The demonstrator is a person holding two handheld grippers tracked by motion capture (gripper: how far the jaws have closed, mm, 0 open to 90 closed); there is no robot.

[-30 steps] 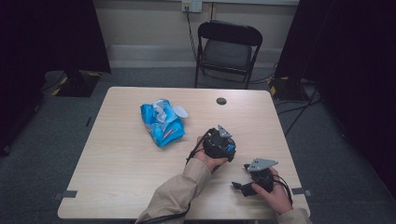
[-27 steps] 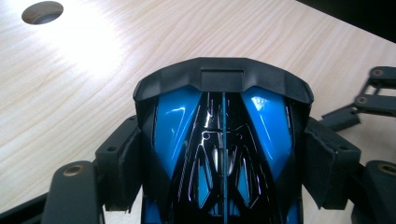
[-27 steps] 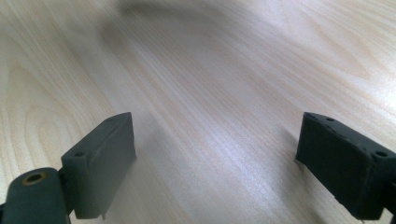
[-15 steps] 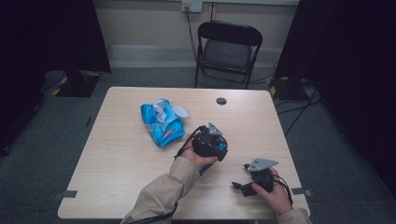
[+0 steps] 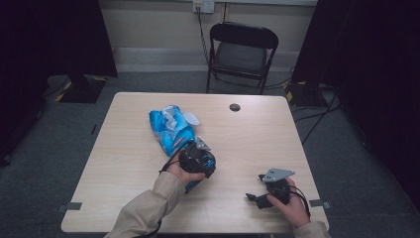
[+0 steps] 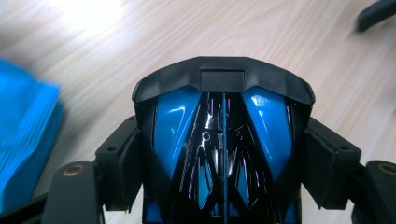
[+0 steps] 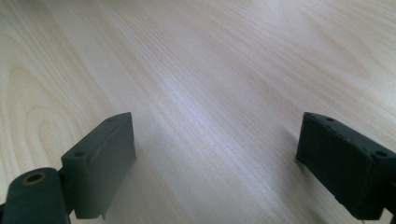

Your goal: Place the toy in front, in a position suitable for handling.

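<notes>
My left gripper (image 5: pixel 197 158) (image 6: pixel 224 154) is shut on a glossy blue-and-black object (image 6: pixel 224 135) with a black top edge; both pads (image 6: pixel 126 163) press its sides. A blue bit of the object (image 5: pixel 194 186) pokes out below the hand. Just left of and behind it lies a crumpled blue plastic bag (image 5: pixel 171 126) (image 6: pixel 23 140) with white showing at its mouth. My right gripper (image 5: pixel 253 198) (image 7: pixel 215 163) rests near the table's front right corner, open, with bare wood between its jaws.
The light wooden table (image 5: pixel 124 163) has a small dark round disc (image 5: pixel 235 107) near its far edge. A black folding chair (image 5: pixel 241 49) stands behind the table. A dark blurred shape (image 6: pixel 376 11) sits at the top right of the left gripper view.
My left hand has carried its object leftward across the table, ending close to the blue bag. The right hand has stayed put.
</notes>
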